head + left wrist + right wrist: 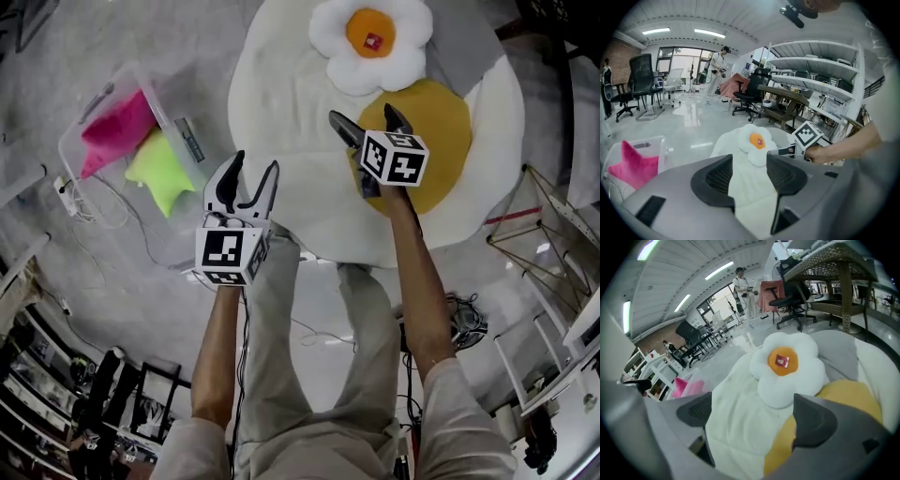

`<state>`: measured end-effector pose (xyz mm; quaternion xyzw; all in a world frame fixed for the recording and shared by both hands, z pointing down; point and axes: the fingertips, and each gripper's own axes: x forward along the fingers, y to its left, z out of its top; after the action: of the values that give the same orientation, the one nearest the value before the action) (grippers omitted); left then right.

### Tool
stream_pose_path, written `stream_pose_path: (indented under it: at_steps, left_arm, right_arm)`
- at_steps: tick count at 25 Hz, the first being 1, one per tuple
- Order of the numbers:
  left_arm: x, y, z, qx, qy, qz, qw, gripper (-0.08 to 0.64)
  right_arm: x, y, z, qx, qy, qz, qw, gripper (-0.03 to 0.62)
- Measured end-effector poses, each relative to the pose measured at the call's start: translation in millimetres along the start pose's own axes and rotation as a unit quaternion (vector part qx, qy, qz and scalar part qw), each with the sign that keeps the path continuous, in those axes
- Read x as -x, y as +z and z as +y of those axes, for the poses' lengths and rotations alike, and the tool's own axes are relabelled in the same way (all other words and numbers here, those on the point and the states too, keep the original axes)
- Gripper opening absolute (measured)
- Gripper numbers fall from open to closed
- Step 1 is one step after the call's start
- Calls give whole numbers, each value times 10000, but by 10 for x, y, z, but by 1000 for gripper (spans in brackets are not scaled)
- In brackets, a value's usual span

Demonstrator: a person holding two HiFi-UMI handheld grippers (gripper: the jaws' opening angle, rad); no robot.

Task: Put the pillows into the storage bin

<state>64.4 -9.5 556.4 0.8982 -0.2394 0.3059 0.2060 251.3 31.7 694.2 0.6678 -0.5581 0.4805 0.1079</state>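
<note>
A white flower pillow with an orange middle lies on the far part of a big fried-egg cushion on the floor. It also appears as the flower pillow and the flower pillow ahead of each gripper. At the left, the clear storage bin holds a pink star pillow and a lime star pillow. My left gripper hangs open and empty over the cushion's near left edge. Over the yellow yolk, my right gripper is open and empty too, short of the flower pillow.
Cables and a power strip lie on the floor beside the bin. A wire rack stands at the right of the cushion. Office chairs, shelving and a wicker table stand farther off, with people in the background.
</note>
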Motion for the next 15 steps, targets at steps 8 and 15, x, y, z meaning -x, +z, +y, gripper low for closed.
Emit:
stream_pose_path:
  at_steps: [8,15]
  left_arm:
    - [-415,-198,-176,-256,-264,-11,9993,224]
    - [-770,-390,-91,-484,-355,-25,9982,224]
  right_arm:
    - [-179,-115,-803,-128,-453,-105,9988,540]
    - [-480,113,-1459,-147,-874,-310,9956,535]
